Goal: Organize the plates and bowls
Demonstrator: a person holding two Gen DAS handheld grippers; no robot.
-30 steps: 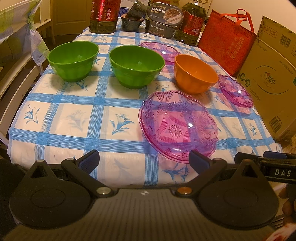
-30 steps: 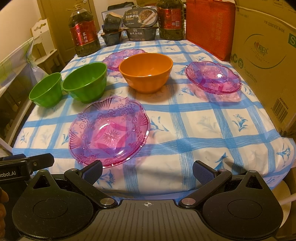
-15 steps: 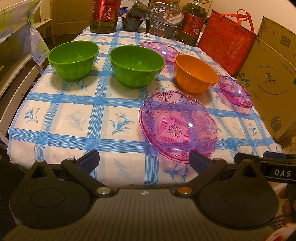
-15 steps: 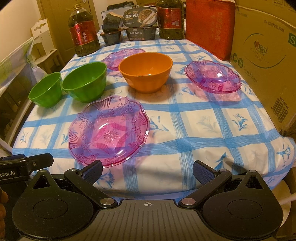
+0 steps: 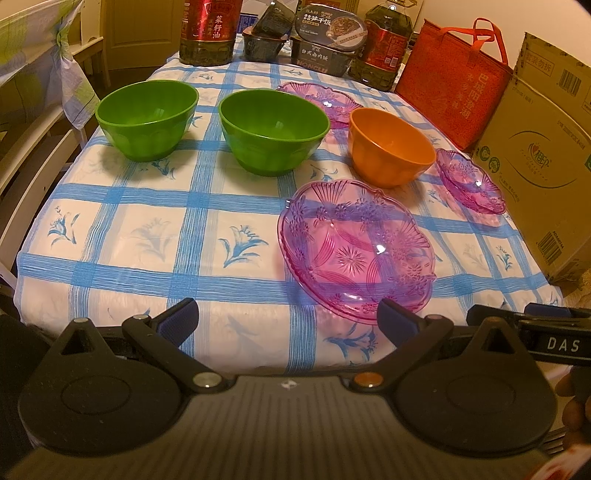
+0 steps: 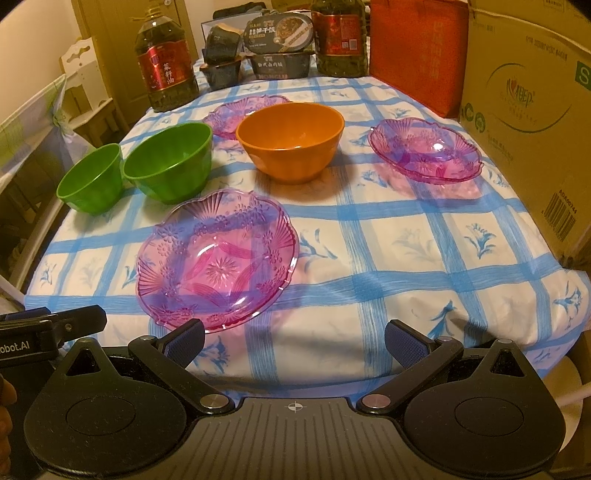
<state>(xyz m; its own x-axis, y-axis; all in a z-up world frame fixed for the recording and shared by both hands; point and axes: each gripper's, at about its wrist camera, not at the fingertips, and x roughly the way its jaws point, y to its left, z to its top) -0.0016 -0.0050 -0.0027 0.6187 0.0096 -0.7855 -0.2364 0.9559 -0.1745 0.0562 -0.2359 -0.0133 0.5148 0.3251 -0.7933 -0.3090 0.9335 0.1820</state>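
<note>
On a blue-checked tablecloth stand two green bowls and an orange bowl. Three pink glass plates lie there: a near one, one at the right, one at the back partly hidden by bowls. The right wrist view shows the same near plate, orange bowl, right plate and green bowls. My left gripper and right gripper both hover open and empty at the table's front edge.
Oil bottles, food boxes and a dark pot stand along the far edge. A red bag and cardboard boxes flank the right side. A chair stands at the left.
</note>
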